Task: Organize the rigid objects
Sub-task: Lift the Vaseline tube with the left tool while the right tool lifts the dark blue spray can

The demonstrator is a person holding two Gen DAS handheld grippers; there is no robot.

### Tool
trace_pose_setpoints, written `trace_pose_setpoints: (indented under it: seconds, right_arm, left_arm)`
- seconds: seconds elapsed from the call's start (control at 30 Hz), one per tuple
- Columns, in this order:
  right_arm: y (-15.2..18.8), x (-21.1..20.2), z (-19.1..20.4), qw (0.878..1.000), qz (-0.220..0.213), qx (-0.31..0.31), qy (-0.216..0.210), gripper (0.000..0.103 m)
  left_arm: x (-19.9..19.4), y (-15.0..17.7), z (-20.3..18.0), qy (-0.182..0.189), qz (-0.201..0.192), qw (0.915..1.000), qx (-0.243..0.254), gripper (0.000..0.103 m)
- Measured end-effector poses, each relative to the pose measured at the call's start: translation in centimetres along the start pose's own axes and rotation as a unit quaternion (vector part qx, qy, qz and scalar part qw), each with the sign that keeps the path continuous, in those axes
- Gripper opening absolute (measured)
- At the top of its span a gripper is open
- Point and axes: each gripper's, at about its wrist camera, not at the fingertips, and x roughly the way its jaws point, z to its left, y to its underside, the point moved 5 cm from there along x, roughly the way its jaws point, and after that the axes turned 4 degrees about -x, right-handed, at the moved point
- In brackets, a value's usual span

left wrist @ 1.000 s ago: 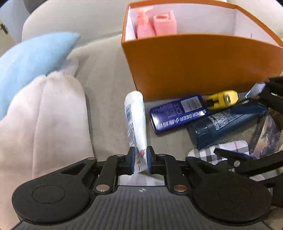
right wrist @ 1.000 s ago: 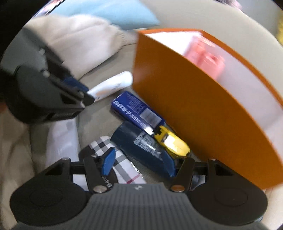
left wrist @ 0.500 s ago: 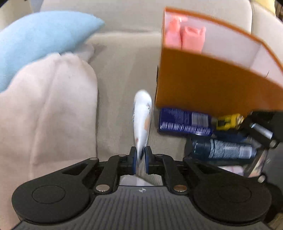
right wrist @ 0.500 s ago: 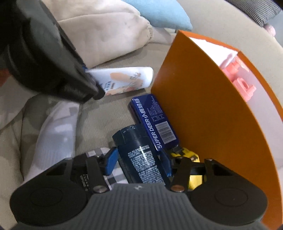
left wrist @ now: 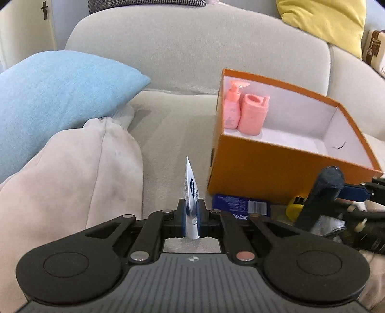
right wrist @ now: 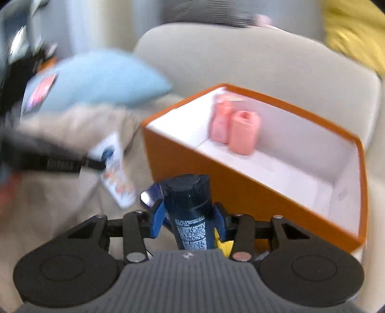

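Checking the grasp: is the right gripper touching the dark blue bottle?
Touching. The right wrist view shows the right gripper with both blue pads against the dark blue bottle.

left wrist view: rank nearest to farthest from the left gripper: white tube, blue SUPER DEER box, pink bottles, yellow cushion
1. white tube: clamped in the left gripper, edge-on.
2. blue box: just right, lying on the sofa against the orange box.
3. pink pump bottle and pink jug: side by side in the orange box's far-left corner; too close to call.
4. yellow cushion: top right on the sofa back.
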Motion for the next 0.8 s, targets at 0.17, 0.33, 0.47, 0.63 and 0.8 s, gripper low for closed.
trace_pose_setpoints:
  seconds: [0.17,0.33,0.47,0.63,0.8]
  right_arm:
    - [-0.2,-2.5,-1.7,0.993,-0.034,0.11,-0.02,0.044]
    - [-1.4,-4.2,-2.2,0.988,-0.054,0.14,-0.03,0.044]
    - [-3.0,-6.0,-2.9,0.983,-0.082,0.158,-0.041,0.044]
    - [-6.0,-8.1,-4.3,0.976,-0.123,0.171,-0.047,0.044]
    - [-8.9,-8.3,-6.3,0.971,-0.148,0.182,-0.04,0.044]
  left_arm:
    - [-1.1,-0.6,-0.8,0.023,-0.013,0.9996,0.004,0.008]
    - [-3.7,-2.2,-2.0,0.058,-0.029,0.9979,0.003,0.008]
    - [-6.1,-4.8,-3.4,0.096,-0.056,0.9937,0.011,0.008]
    - [-7.9,-9.5,-5.5,0.135,-0.089,0.9863,0.032,0.008]
    - [-5.8,-13.5,-7.4,0.14,-0.101,0.9829,0.063,0.008]
